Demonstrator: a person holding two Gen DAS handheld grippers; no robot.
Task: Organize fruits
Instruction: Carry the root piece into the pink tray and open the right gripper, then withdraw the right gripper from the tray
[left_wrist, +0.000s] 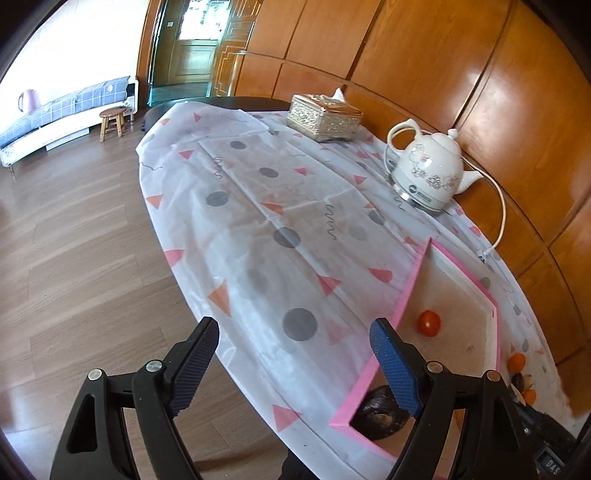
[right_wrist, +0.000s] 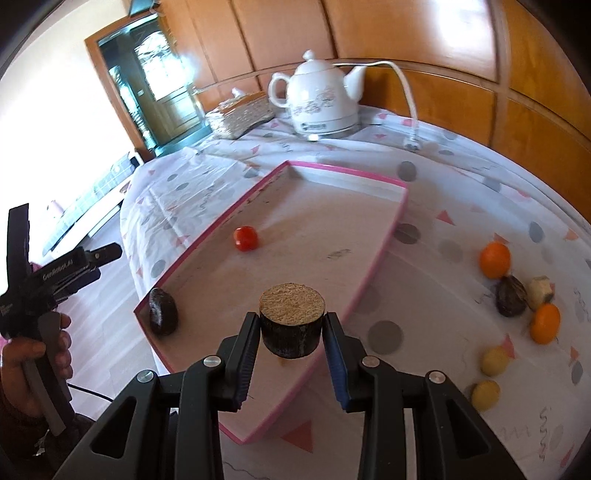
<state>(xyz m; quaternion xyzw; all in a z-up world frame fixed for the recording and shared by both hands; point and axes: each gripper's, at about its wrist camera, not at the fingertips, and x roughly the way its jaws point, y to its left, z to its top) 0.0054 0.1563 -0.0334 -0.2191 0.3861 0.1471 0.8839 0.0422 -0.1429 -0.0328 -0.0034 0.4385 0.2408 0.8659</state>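
My right gripper (right_wrist: 291, 328) is shut on a dark cut fruit piece with a tan flat top (right_wrist: 291, 317), held above the near part of the pink-rimmed tray (right_wrist: 343, 173). In the tray lie a small red tomato (right_wrist: 246, 238) and a dark fruit (right_wrist: 163, 311). The tomato (left_wrist: 429, 323) and the dark fruit (left_wrist: 380, 411) also show in the left wrist view. My left gripper (left_wrist: 291, 362) is open and empty, over the table's front edge, left of the tray (left_wrist: 406, 291).
Right of the tray lie two oranges (right_wrist: 495, 259) (right_wrist: 545, 323), a dark fruit (right_wrist: 511, 295), a pale piece (right_wrist: 540, 291) and two yellow fruits (right_wrist: 495, 361) (right_wrist: 485, 395). A white kettle (right_wrist: 319, 101) with a cord and a tissue box (right_wrist: 240, 114) stand at the back.
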